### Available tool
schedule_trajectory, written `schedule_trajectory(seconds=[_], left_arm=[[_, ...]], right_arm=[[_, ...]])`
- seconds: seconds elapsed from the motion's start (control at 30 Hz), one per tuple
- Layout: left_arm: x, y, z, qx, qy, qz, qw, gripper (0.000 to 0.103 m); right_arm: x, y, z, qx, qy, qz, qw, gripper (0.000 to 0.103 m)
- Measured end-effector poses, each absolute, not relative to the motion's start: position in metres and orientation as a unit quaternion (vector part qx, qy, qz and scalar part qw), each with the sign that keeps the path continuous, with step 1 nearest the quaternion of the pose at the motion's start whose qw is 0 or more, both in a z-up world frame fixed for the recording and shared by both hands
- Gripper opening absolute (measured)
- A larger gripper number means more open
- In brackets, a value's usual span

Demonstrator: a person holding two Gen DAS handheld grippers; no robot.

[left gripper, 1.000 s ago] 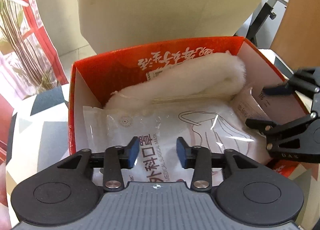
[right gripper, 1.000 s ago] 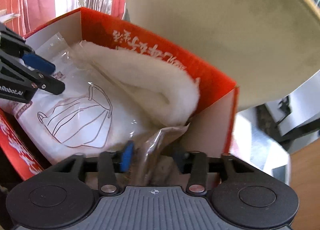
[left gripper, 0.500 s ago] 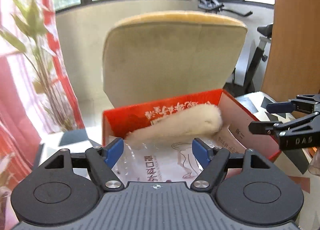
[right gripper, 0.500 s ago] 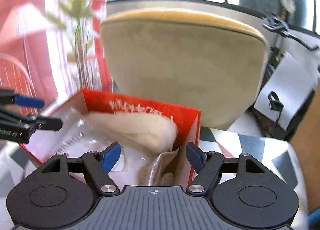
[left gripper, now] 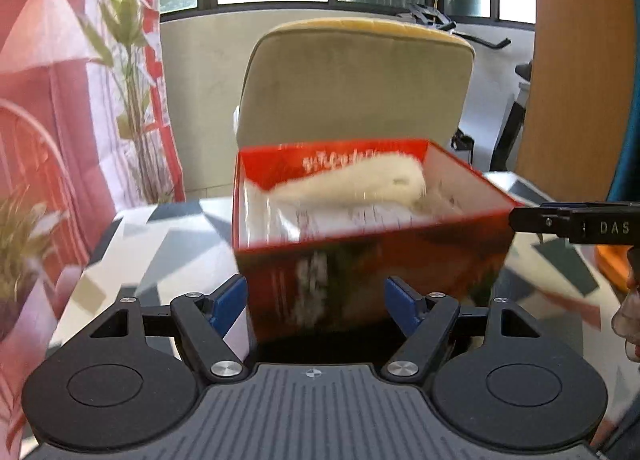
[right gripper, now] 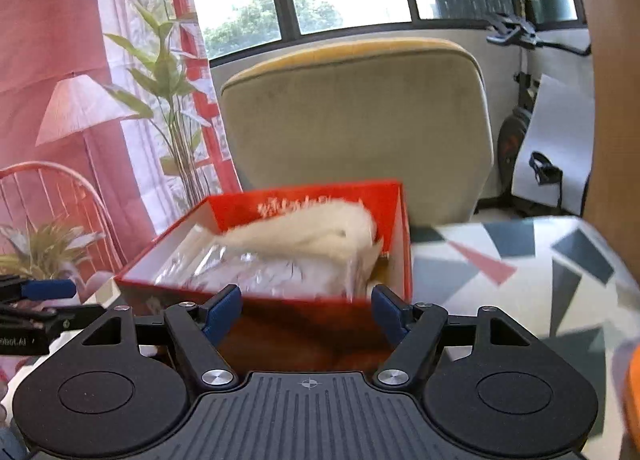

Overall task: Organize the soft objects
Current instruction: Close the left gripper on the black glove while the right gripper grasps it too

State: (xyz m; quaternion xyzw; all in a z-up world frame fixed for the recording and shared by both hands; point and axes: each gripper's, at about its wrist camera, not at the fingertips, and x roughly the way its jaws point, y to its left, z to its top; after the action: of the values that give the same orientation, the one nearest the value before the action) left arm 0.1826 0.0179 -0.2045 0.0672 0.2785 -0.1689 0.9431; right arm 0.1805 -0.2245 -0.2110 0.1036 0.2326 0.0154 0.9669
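A red cardboard box (left gripper: 372, 260) stands on the patterned table; it also shows in the right wrist view (right gripper: 404, 236). Inside lie a white fluffy cloth (left gripper: 360, 182), also in the right wrist view (right gripper: 304, 232), and clear-wrapped mask packs (right gripper: 260, 272). My left gripper (left gripper: 316, 304) is open and empty, in front of the box's near wall. My right gripper (right gripper: 306, 310) is open and empty, in front of the box's near right corner. The right gripper shows at the right edge of the left wrist view (left gripper: 576, 220).
A beige chair back (left gripper: 356, 88) stands right behind the box, also in the right wrist view (right gripper: 360, 120). The table's geometric cloth (right gripper: 520, 260) spreads to the right. An orange object (left gripper: 612, 264) lies at far right. Plants and a red curtain stand at left.
Both grippers have opened wide and drawn back and up out of the box. The mask pack and the plastic pack stay in the box.
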Motion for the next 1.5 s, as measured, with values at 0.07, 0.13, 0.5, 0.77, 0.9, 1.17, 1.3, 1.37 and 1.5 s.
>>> schedule_trajectory(seconds=[0.07,0.13,0.5,0.77,0.9,1.17,1.3,1.37,1.5], left_arm=[[0.174,0.023,-0.216,0.055,0.294,-0.167,0.939,0.078],[0.169,0.028,-0.227,0.040,0.310,-0.167,0.935,0.078],[0.158,0.043,-0.273,0.007,0.394,-0.152,0.906,0.077],[0.153,0.033,-0.285,0.007,0.415,-0.168,0.894,0.077],[0.156,0.033,-0.293,0.000,0.429,-0.176,0.886,0.077],[0.155,0.030,-0.300,0.000,0.434,-0.183,0.882,0.076],[0.154,0.030,-0.301,0.001,0.430,-0.183,0.884,0.075],[0.154,0.030,-0.301,0.003,0.429,-0.183,0.885,0.075],[0.154,0.031,-0.300,-0.002,0.426,-0.183,0.886,0.074]], right_arm=[[0.172,-0.221,-0.223,0.119,0.243,0.017,0.963,0.069],[0.165,-0.220,-0.236,0.143,0.258,0.023,0.955,0.068],[0.132,-0.197,-0.297,0.131,0.322,0.032,0.937,0.062],[0.127,-0.192,-0.313,0.118,0.351,0.038,0.928,0.063],[0.129,-0.189,-0.319,0.109,0.364,0.042,0.924,0.063],[0.130,-0.180,-0.327,0.074,0.361,0.046,0.928,0.063],[0.131,-0.176,-0.330,0.060,0.355,0.046,0.932,0.063],[0.131,-0.175,-0.330,0.055,0.352,0.045,0.933,0.063],[0.132,-0.176,-0.330,0.052,0.345,0.040,0.936,0.069]])
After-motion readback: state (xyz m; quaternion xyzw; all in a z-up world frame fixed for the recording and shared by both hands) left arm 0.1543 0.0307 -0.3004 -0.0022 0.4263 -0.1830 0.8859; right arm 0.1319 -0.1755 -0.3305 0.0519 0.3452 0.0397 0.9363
